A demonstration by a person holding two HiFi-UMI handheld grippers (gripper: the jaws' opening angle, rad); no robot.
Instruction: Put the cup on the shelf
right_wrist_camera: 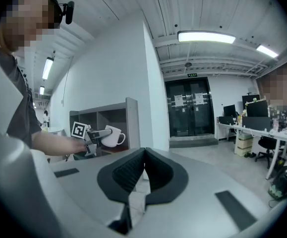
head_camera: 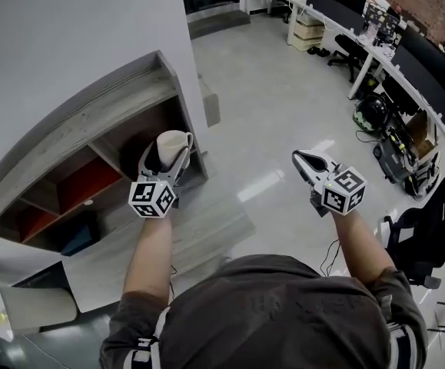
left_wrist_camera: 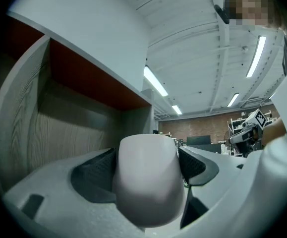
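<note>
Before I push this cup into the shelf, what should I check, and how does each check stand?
1. Grip: the left gripper fingers press both sides of the cup: ok.
2. Cup roughly upright: ok.
3. Shelf compartment ahead shows nothing inside: ok.
4. Headroom for the cup in that compartment: cannot tell.
5. Right gripper shut, empty, away from the shelf: ok.

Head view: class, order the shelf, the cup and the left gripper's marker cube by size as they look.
1. shelf: clearly largest.
2-3. marker cube and cup: look about alike; the cube sits nearer the camera and the jaws hide part of the cup, so unranked.
</note>
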